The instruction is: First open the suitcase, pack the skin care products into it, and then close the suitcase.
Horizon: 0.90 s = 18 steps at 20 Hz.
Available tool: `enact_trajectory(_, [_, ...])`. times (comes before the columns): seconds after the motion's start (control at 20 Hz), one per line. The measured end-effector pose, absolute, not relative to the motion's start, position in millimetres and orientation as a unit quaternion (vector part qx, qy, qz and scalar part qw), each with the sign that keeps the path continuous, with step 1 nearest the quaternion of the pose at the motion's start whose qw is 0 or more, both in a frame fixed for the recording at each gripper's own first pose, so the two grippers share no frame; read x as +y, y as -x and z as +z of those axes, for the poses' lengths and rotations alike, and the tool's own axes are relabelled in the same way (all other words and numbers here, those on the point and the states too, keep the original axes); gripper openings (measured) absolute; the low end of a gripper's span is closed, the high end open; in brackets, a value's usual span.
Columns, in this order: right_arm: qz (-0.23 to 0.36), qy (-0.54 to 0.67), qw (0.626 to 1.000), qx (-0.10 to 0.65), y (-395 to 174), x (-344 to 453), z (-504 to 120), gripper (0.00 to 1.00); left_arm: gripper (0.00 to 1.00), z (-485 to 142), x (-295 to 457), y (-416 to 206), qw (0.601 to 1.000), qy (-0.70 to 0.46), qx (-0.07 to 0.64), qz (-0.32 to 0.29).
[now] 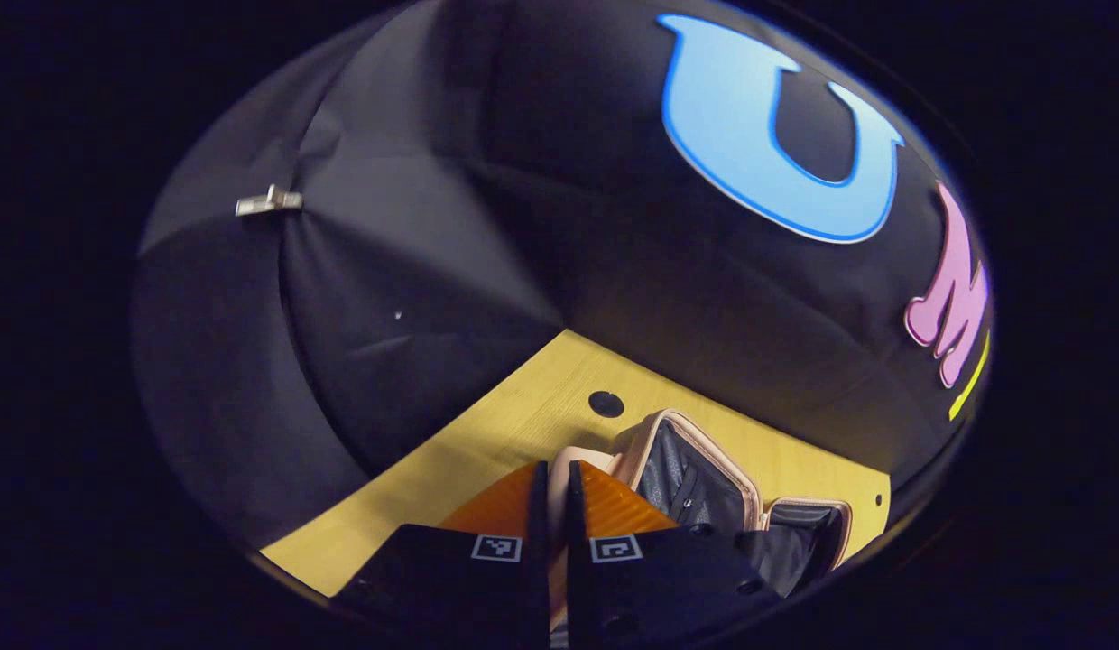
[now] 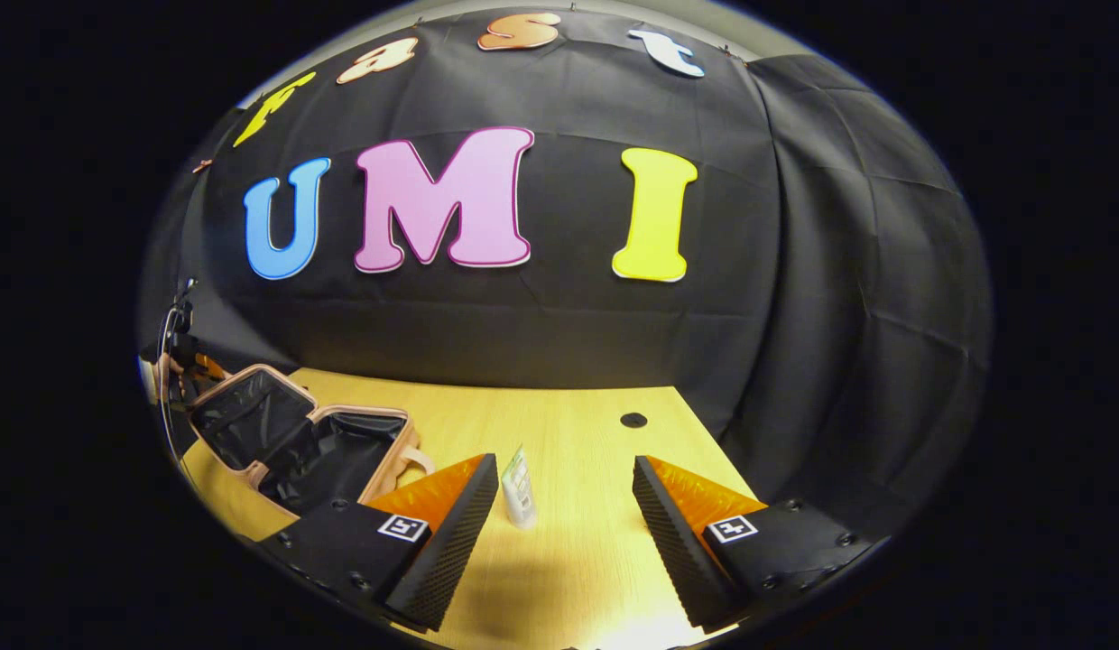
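The pink suitcase (image 2: 361,413) lies open at the table's left, its dark lining showing. Its lid (image 2: 244,415) stands tilted up. In the left gripper view the suitcase (image 1: 704,451) sits just past my left gripper (image 1: 554,469), whose fingers are pressed together on the lid's thin pink edge. That same gripper (image 2: 176,361) appears at the far left of the right gripper view, beside the lid. A small white and green skin care tube (image 2: 519,487) stands upright on the table. My right gripper (image 2: 564,462) is open around it, with the tube close to the left finger (image 2: 451,524) and untouched.
The wooden table (image 2: 568,560) has a round cable hole (image 2: 633,420) near the back. Black cloth walls close it in behind and on the right. A metal clip (image 1: 269,200) pins the cloth at the left corner.
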State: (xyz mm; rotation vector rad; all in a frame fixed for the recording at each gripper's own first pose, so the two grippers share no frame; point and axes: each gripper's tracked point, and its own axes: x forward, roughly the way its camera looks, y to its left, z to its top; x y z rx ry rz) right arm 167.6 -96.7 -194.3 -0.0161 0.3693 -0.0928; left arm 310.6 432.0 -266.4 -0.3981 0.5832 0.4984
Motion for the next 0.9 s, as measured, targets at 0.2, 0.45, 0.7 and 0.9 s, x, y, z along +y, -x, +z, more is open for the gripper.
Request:
enact_trajectory(0.2, [-0.060, -0.011, 0.979, 0.197, -166, -97, -213, 0.96, 0.13, -317, 450, -299, 0.891, 0.175, 0.334, 0.253])
enact_trajectory(0.45, [-0.079, -0.002, 0.980, 0.181, -168, -113, -205, 0.96, 0.97, -275, 453, -294, 0.908, 0.047, 0.305, 0.284])
enact_trajectory(0.7, [-0.092, -0.021, 0.977, 0.189, -166, -136, -203, 0.96, 0.96, -149, 344, -298, 0.951, -0.031, 0.177, 0.252])
enact_trajectory(0.9, [-0.093, -0.012, 0.978, 0.185, -164, -159, -192, 0.96, 0.96, -84, 200, -280, 0.977, 0.010, 0.121, 0.174])
